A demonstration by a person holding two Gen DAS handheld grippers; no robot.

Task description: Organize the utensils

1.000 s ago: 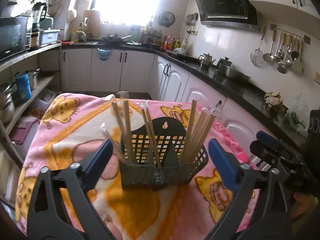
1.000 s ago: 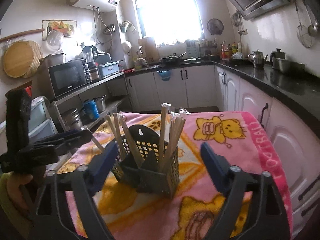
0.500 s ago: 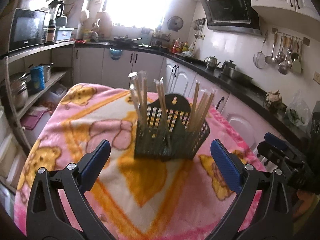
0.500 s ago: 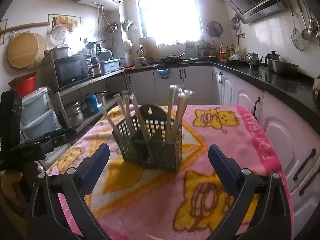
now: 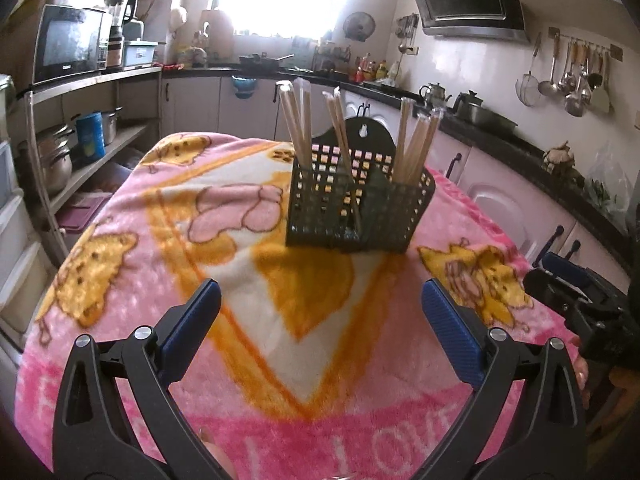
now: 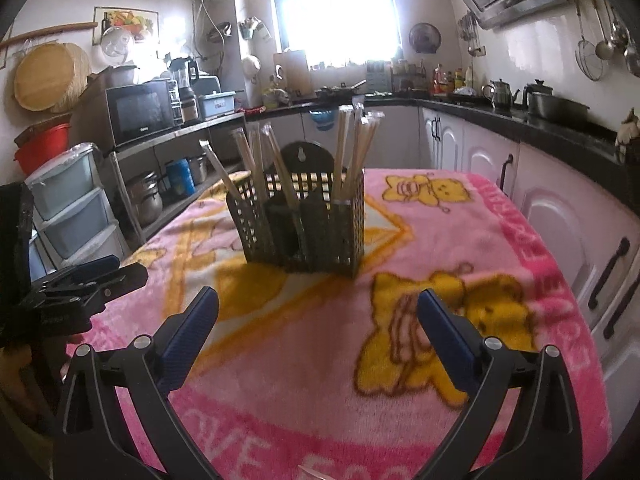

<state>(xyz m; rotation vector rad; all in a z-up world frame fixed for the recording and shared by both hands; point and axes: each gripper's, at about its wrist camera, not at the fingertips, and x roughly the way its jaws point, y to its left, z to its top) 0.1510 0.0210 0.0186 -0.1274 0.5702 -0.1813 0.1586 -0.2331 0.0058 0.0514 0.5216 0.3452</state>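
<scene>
Two grippers, both empty, and that was the story. From the left wrist view, the left gripper (image 5: 320, 320) hung low over the pink blanket (image 5: 132, 280) on the table, jaws spread wide with nothing between them, pointed straight at the dark utensil basket (image 5: 360, 212), which stood upright well ahead near the middle. Wrapped chopsticks (image 5: 298, 124) stood on end in its compartments, sorted into bunches, which looked like the job largely done. The right gripper (image 5: 568, 284) sat off at the right edge, clear of the basket. From the right wrist view, the right gripper (image 6: 318, 324) was likewise wide open and bare, level, aimed at the basket (image 6: 304, 224) from a distance, the left gripper (image 6: 86, 284) parked by the table's left edge.
</scene>
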